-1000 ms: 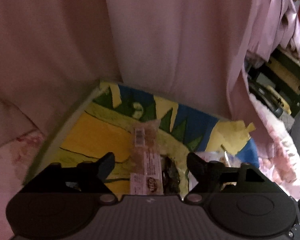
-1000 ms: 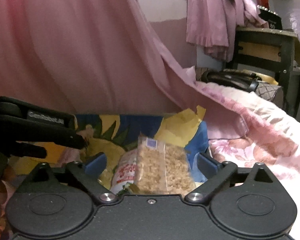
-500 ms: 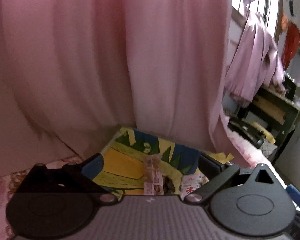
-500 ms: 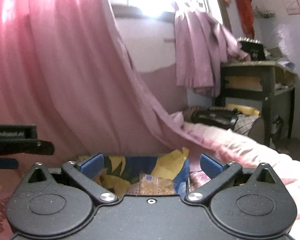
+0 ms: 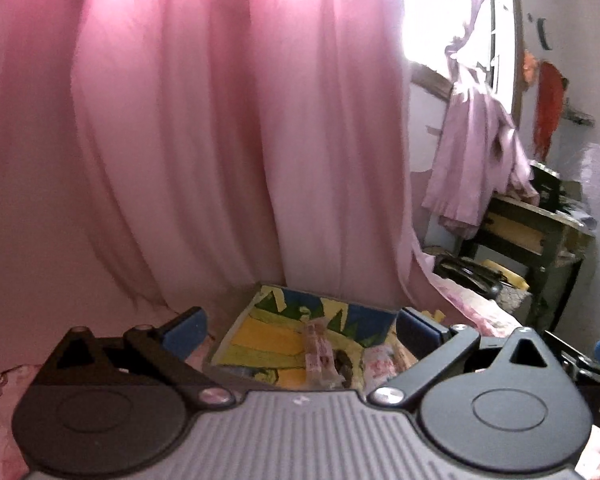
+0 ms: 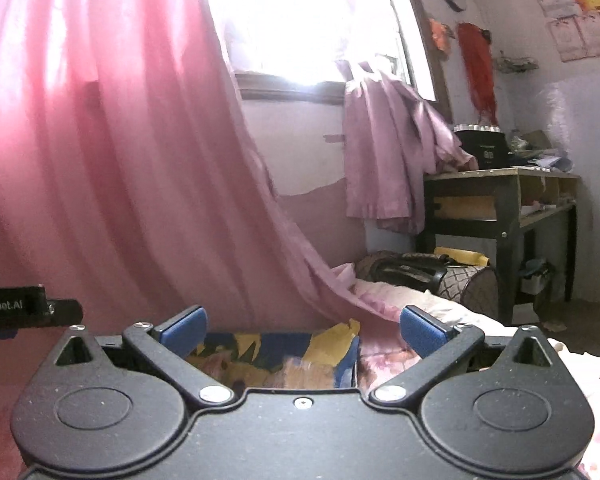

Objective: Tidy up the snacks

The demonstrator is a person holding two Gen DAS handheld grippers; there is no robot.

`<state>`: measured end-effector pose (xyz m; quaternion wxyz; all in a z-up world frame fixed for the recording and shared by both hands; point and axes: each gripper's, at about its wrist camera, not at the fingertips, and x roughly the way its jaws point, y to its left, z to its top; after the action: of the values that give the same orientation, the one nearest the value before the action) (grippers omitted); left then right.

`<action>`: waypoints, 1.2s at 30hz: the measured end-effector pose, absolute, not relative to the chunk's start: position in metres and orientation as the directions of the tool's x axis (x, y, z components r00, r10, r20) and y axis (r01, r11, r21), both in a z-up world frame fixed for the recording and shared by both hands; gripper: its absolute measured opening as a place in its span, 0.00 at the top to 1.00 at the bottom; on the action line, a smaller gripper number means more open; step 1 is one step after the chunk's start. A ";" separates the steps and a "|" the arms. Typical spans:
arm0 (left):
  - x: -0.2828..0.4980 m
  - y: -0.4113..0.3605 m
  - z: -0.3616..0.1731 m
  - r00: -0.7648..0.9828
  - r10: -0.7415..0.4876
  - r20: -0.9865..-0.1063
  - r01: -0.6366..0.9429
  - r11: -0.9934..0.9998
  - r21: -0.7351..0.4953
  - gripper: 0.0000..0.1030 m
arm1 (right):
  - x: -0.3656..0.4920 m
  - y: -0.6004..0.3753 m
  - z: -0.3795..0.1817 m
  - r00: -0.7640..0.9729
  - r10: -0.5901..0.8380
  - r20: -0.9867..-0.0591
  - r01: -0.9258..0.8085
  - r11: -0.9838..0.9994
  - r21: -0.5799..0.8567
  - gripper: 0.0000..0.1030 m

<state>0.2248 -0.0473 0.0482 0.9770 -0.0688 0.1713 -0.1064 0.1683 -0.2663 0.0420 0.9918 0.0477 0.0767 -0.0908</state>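
Observation:
A shallow box (image 5: 256, 340) with a yellow, blue and green printed lining lies on the bed below both grippers. In it lie a long clear snack packet (image 5: 318, 350), a dark packet (image 5: 345, 362) and a white packet with red print (image 5: 378, 364). My left gripper (image 5: 300, 330) is raised above and behind the box, jaws wide open and empty. My right gripper (image 6: 302, 326) is also wide open and empty, with the box (image 6: 276, 346) and a pale cracker packet (image 6: 304, 372) just showing under it. The left gripper's body (image 6: 28, 312) pokes in at the left edge.
A pink curtain (image 5: 200, 140) hangs right behind the box. The bed has a pink floral cover (image 6: 396, 296). A dark wooden desk (image 6: 500, 200) with clutter stands at the right, with a bag (image 6: 412, 268) at its foot. A bright window (image 6: 312, 20) is above.
Both grippers have drawn back and up from the box, which now looks small and low. The left jaws widened and left the long packet in the box; the right jaws widened too.

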 end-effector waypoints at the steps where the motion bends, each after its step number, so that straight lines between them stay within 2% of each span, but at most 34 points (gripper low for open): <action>1: 0.216 -0.045 0.047 0.920 -0.232 -0.317 0.187 0.968 -0.164 0.00 | 0.160 -0.263 0.042 0.972 -0.172 -0.159 0.185 0.980 0.070 0.01; 10: 0.154 -0.027 0.035 0.928 -0.225 -0.299 0.195 0.973 -0.126 0.00 | 0.105 -0.243 0.038 0.975 -0.140 -0.170 0.149 0.988 0.044 0.01; 16: 0.128 -0.015 0.027 0.925 -0.206 -0.319 0.174 0.977 -0.127 0.00 | 0.078 -0.231 0.031 0.970 -0.121 -0.209 0.134 0.990 0.050 0.01; 30: 0.101 0.004 0.004 0.874 -0.117 -0.472 0.088 0.993 -0.083 0.00 | 0.053 -0.218 0.016 0.942 -0.083 -0.325 0.118 0.989 0.089 0.01; 36: 0.098 0.001 -0.004 0.842 -0.101 -0.530 0.093 0.995 -0.043 0.00 | 0.049 -0.218 0.006 0.908 -0.081 -0.410 0.130 0.987 0.095 0.01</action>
<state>0.0977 0.0014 -0.0045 0.9596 -0.0077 0.2768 -0.0506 0.0491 -0.2175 0.0057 0.9750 0.0602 0.2071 -0.0541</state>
